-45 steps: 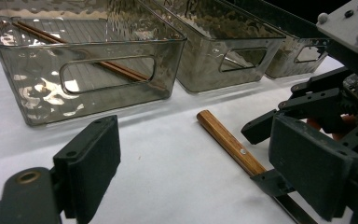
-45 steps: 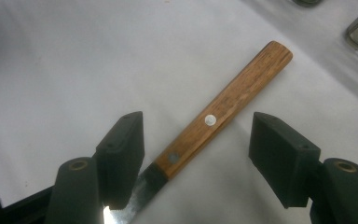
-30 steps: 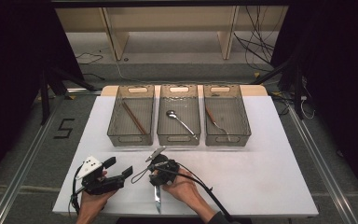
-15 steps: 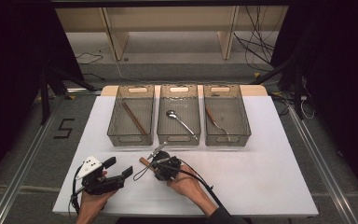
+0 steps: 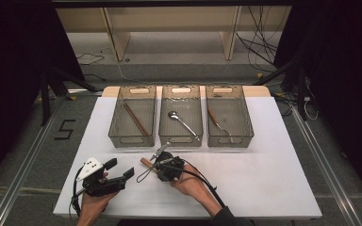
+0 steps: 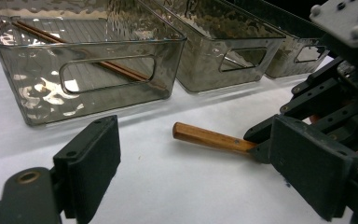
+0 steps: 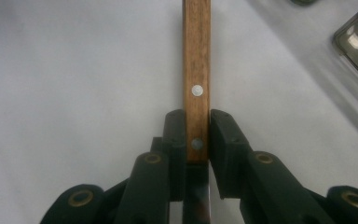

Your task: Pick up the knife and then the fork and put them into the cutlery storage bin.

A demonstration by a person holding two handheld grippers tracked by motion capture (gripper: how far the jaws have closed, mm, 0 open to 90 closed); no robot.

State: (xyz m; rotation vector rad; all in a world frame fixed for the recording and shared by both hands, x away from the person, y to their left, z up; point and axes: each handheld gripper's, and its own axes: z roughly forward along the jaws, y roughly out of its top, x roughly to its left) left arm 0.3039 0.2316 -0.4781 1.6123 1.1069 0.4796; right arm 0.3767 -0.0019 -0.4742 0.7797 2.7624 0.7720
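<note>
a dim room with dark sides surrounds the scene, and a pale wooden shelf frame (image 5: pixel 169 28) stands on the grey floor (image 5: pixel 37 141) behind the table, loose cables trailing beside it. the table (image 5: pixel 273 160) is wide, rectangular, covered in a smooth matt white sheet, with a strip of bare wood along its far edge. across its far half stand three bins side by side, all smoky see-through plastic with rippled walls and cut-out handles: the left bin (image 5: pixel 133 117) holds brown wooden chopsticks (image 5: pixel 135 118) lying aslant, the middle bin (image 5: pixel 181 116) holds a shiny metal spoon (image 5: pixel 183 123), and the right bin (image 5: pixel 228 117) holds a fork with a wooden handle (image 5: pixel 218 123). on the near half, the left gripper (image 5: pixel 119 169) rests in the person's hand with its flat black padded jaws spread wide, nothing between them. just beside it, the right gripper (image 7: pixel 197 135) has been closing its jaws, and the pads now press on a knife (image 7: pixel 196 70) where the straight brown riveted wooden handle meets the bright metal blade. the knife lies low over the white sheet in front of the left and middle bins, its handle end pointing toward the left gripper, its blade running back under the right gripper toward the bins.
</note>
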